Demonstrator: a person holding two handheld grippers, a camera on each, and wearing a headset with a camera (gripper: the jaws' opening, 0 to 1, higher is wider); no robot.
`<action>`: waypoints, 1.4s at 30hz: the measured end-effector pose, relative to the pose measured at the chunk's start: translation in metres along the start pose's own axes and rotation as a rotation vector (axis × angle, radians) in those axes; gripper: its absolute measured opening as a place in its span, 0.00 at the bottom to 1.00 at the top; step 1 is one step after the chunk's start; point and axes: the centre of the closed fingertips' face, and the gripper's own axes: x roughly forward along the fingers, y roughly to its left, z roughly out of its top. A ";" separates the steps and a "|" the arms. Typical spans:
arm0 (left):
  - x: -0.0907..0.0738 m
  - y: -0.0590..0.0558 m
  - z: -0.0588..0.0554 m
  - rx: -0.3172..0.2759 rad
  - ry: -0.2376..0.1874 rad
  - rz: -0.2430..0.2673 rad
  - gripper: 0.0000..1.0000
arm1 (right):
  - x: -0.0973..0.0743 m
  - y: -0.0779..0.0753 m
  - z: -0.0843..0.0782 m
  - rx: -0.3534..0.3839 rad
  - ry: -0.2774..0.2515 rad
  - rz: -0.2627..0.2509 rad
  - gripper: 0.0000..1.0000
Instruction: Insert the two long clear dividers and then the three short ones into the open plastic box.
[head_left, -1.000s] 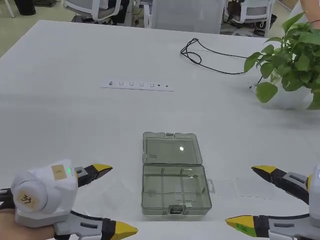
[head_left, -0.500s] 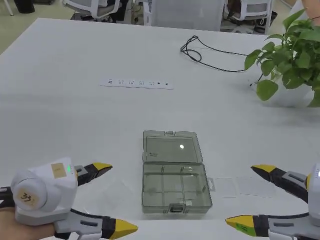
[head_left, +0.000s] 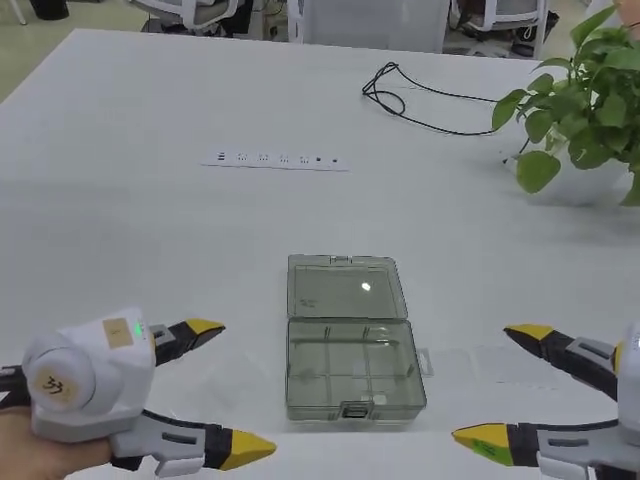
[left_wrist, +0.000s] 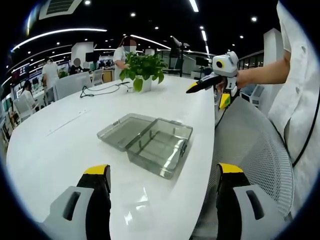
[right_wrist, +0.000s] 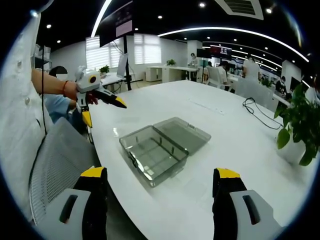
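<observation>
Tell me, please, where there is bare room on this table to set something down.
Bare: the stretch between the power strip and the open plastic box. Crowded: clear dividers right of the box, cable and potted plant at the far right.

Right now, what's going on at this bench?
A person holds the left gripper and right gripper open and empty, one on each side of the open box. Its lid lies flat on the table. Faint lines inside may be dividers; I cannot tell. A clear piece lies right of the box.
</observation>
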 end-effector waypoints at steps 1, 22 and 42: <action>0.000 0.000 0.000 0.001 0.001 0.000 0.89 | 0.000 0.000 0.000 0.001 0.000 0.000 0.87; -0.014 0.028 -0.006 -0.020 0.048 0.073 0.84 | 0.000 -0.002 -0.003 0.021 -0.014 -0.001 0.86; -0.041 0.096 -0.051 -0.104 0.313 0.231 0.60 | 0.002 -0.003 -0.003 0.035 -0.020 -0.003 0.86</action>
